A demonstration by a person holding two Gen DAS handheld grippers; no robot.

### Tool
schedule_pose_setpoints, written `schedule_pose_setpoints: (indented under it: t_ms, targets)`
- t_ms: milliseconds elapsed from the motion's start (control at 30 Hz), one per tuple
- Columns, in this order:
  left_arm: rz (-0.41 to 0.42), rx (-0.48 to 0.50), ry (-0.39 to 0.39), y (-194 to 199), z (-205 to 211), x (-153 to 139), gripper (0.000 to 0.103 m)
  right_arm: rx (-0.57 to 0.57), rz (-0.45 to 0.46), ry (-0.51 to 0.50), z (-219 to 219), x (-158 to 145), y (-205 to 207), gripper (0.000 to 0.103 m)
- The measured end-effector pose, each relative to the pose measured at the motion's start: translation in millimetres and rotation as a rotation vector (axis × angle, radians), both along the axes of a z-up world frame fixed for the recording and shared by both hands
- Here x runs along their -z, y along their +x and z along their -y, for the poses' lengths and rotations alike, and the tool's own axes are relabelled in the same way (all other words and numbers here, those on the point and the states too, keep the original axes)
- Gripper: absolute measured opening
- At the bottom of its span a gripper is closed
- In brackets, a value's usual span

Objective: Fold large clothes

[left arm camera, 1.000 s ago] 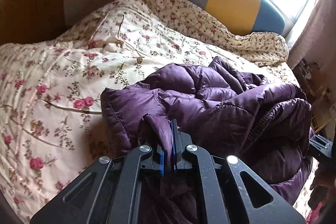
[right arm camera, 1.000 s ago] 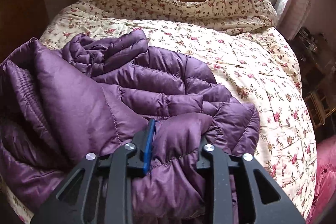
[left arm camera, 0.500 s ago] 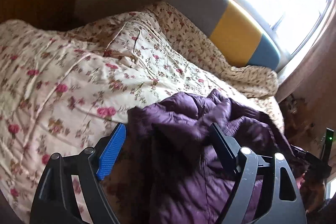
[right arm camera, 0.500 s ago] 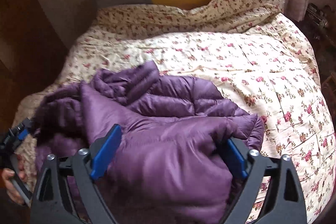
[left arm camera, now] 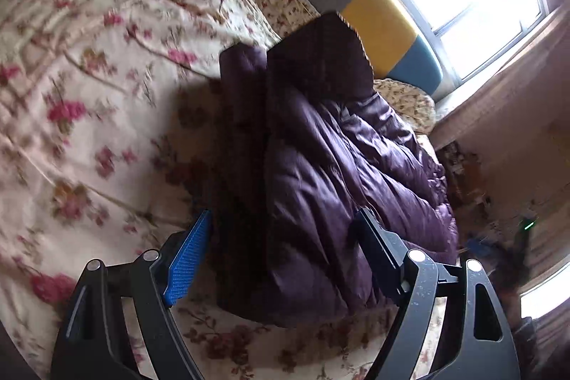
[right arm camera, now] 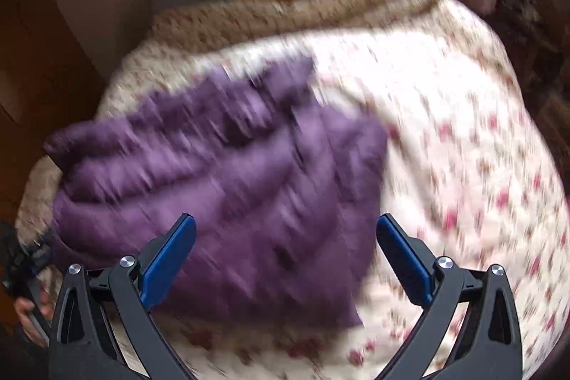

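jacket (left arm camera: 320, 166) lies in a purple heap on the bed (left arm camera: 89, 95), on the flowered quilt, closer to the foot than to the headboard (left arm camera: 377, 20). it is the biggest thing in front of me, after the bed itself. i think it is put here because the quilt gives a wide, soft surface where a large garment can be spread and turned over.

in the left view the jacket looks like a thick bundle. one dark part stands up at the far end, toward the headboard, and the shiny quilted part falls down to the right, near the edge of the bed. the fabric is puffy and smooth, with stitched channels, so i judge it will slip and spring open again when it is pressed. in the right view it is blurred, a rounded pile with some folds, and i cannot tell where the sleeves or the hem are.

my left claw (left arm camera: 281, 255) is released, the jaws are wide apart and they stand on both sides of the near end of the jacket, but they grip nothing. my right claw (right arm camera: 285, 248) is also spread wide, above the near part of the pile, and holds nothing. i judge the fold is not finished, because the heap is uneven.
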State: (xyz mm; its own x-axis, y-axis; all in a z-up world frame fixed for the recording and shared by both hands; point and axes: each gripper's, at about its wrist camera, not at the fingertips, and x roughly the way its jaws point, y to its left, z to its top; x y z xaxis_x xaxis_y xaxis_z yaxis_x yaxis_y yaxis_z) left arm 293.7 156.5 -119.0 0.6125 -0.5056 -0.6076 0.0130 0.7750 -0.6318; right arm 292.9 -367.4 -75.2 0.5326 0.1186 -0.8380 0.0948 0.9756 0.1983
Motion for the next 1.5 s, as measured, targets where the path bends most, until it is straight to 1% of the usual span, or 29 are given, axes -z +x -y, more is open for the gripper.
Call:
schedule_pose_setpoints:
  t_ms: [33, 67, 100, 133, 167, 200, 233, 267, 300, 400, 500, 567, 767, 900, 1100, 1200, 1267, 1333, 1433, 1500]
  targets:
    - [0.000, 0.001, -0.006, 0, 2, 2, 0.074, 0.004, -0.023, -0.002, 1, 13, -2, 0.101]
    - [-0.001, 0.005, -0.011, 1, 3, 4, 0.065, 0.006, -0.033, 0.005, 1, 20, -2, 0.097]
    - [-0.006, 0.014, -0.020, 3, 5, 6, 0.060, 0.007, -0.040, 0.031, 1, 29, -3, 0.088]
    - [-0.009, 0.023, -0.023, 3, 7, 7, 0.047, 0.008, -0.040, 0.046, 0, 32, -3, 0.082]
    - [-0.006, 0.037, -0.022, 5, 9, 7, 0.036, 0.002, -0.032, 0.060, -3, 33, -3, 0.065]
    - [0.004, 0.050, -0.013, 4, 12, 4, 0.032, -0.003, -0.026, 0.065, -5, 32, -3, 0.051]
    - [0.010, 0.060, -0.002, 3, 14, 3, 0.025, -0.013, -0.018, 0.062, -8, 29, -3, 0.044]
    - [0.014, 0.068, 0.006, 2, 15, 2, 0.020, -0.026, -0.011, 0.051, -10, 25, -4, 0.032]
    - [0.016, 0.074, 0.010, 2, 16, -1, 0.019, -0.037, -0.009, 0.039, -12, 21, -6, 0.024]
    - [0.019, 0.090, 0.025, -5, 18, -7, 0.015, -0.063, -0.003, 0.013, -16, 13, -15, 0.016]
    - [0.019, 0.104, 0.033, -16, 17, -13, 0.014, -0.097, -0.005, -0.017, -24, 3, -34, 0.015]
    - [0.016, 0.116, 0.041, -28, 15, -14, 0.014, -0.114, -0.011, -0.032, -28, 3, -47, 0.015]
    - [0.005, 0.151, 0.059, -76, 7, -10, 0.014, -0.169, -0.039, -0.073, -41, 1, -106, 0.015]
    - [0.002, 0.161, 0.054, -113, 1, -9, 0.014, -0.170, -0.047, -0.081, -52, 4, -142, 0.015]
    - [0.001, 0.160, 0.052, -160, -2, -5, 0.014, -0.157, -0.038, -0.134, -71, 6, -190, 0.015]
    - [0.000, 0.151, 0.048, -177, -2, -2, 0.014, -0.157, -0.038, -0.167, -78, 7, -209, 0.015]
    - [-0.001, 0.144, 0.045, -187, -4, -1, 0.014, -0.169, -0.036, -0.206, -84, 7, -223, 0.015]
    - [-0.006, 0.139, 0.037, -191, -6, 0, 0.014, -0.178, -0.041, -0.232, -89, 7, -228, 0.015]
    - [-0.005, 0.141, 0.037, -201, -8, -2, 0.014, -0.192, -0.046, -0.266, -94, 9, -237, 0.019]
    - [-0.004, 0.133, 0.048, -205, -9, -7, 0.018, -0.189, -0.048, -0.306, -96, 7, -239, 0.034]
